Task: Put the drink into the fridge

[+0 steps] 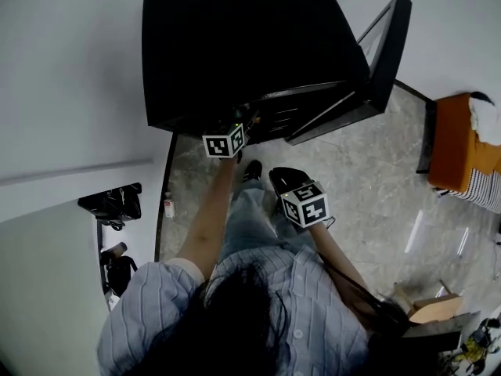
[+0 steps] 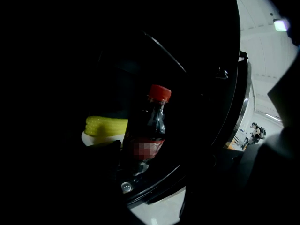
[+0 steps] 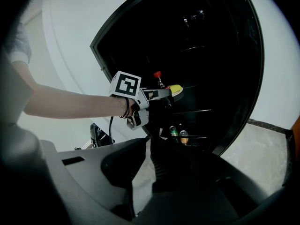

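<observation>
Left gripper (image 3: 159,93) jaws apart; cola bottle (image 2: 151,134) upright near shelf (image 2: 157,185) edge.

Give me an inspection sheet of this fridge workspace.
Surface: fridge shelf, dark, carries the items below.
Job's things: cola bottle upright on that shelf inside the open black fridge, red cap on.
Clutter: corn on a white dish beside the bottle; cans on a lower shelf.
Grippers: left gripper open, in front of the bottle, not gripping it; right gripper shut, empty, held back.
Cables: black cable hangs under the left gripper.
Surroundings: grey stone floor, orange seat, cardboard box.
</observation>
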`<action>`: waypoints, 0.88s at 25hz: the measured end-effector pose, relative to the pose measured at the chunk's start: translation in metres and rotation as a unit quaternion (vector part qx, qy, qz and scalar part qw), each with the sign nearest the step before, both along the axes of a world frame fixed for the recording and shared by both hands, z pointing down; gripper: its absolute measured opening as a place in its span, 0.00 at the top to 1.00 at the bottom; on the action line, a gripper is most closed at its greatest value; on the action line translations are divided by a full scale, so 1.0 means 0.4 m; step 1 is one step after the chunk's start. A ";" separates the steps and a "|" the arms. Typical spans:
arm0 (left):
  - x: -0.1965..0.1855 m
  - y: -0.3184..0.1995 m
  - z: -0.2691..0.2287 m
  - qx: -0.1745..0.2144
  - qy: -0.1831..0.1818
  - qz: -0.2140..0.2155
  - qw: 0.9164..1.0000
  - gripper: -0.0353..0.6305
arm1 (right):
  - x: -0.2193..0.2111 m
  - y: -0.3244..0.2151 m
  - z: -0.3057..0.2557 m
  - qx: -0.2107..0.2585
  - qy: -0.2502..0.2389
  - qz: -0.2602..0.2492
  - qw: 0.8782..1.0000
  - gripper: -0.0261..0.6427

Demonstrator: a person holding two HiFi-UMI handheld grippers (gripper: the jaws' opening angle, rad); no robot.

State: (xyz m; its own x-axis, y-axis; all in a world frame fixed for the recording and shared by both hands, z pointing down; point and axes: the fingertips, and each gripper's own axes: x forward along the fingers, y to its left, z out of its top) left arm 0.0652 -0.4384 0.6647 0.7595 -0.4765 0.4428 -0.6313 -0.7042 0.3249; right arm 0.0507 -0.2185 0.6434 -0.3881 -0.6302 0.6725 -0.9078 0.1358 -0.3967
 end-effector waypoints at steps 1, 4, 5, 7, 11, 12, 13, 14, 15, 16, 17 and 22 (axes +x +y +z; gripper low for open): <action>-0.008 0.011 -0.006 -0.002 0.004 -0.008 1.000 0.40 | -0.003 -0.002 -0.003 0.002 0.000 -0.002 1.000 0.90; -0.018 0.065 -0.018 -0.013 0.012 0.001 1.000 0.40 | -0.008 -0.008 -0.012 0.010 -0.002 -0.006 1.000 0.90; -0.018 0.087 -0.022 -0.018 0.012 0.013 1.000 0.40 | -0.009 -0.009 -0.015 0.012 -0.003 -0.007 1.000 0.90; -0.024 0.128 -0.034 -0.027 0.014 0.034 0.999 0.40 | -0.007 -0.012 -0.021 0.017 -0.004 -0.009 1.000 0.90; -0.057 0.177 -0.102 -0.006 0.015 0.044 0.999 0.40 | 0.005 -0.017 -0.048 0.034 -0.006 -0.004 0.999 0.90; -0.064 0.190 -0.122 0.003 0.013 0.046 0.999 0.40 | 0.010 -0.020 -0.061 0.042 -0.009 -0.001 0.999 0.90; -0.069 0.205 -0.140 0.010 0.014 0.050 0.999 0.41 | 0.015 -0.023 -0.076 0.050 -0.013 0.002 0.999 0.90; -0.072 0.222 -0.158 0.016 0.017 0.054 0.998 0.41 | 0.021 -0.026 -0.090 0.057 -0.016 0.003 0.998 0.90; -0.076 0.238 -0.173 0.020 0.020 0.057 0.998 0.41 | 0.027 -0.029 -0.103 0.064 -0.020 0.004 0.998 0.90; -0.082 0.255 -0.186 0.024 0.020 0.058 0.998 0.41 | 0.032 -0.031 -0.115 0.069 -0.022 0.004 0.997 0.90; -0.088 0.271 -0.195 0.028 0.017 0.059 0.998 0.41 | 0.036 -0.031 -0.125 0.072 -0.024 0.003 0.997 0.90; -0.106 0.345 -0.223 0.027 0.011 0.064 0.998 0.41 | 0.043 -0.006 -0.155 0.083 -0.007 -0.035 0.996 0.90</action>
State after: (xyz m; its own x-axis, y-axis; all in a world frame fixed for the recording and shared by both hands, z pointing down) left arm 0.0229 -0.3002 0.5753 0.8252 -0.3972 0.4015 -0.5277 -0.7956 0.2976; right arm 0.0678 -0.2209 0.5814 -0.4430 -0.7036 0.5556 -0.8887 0.2630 -0.3755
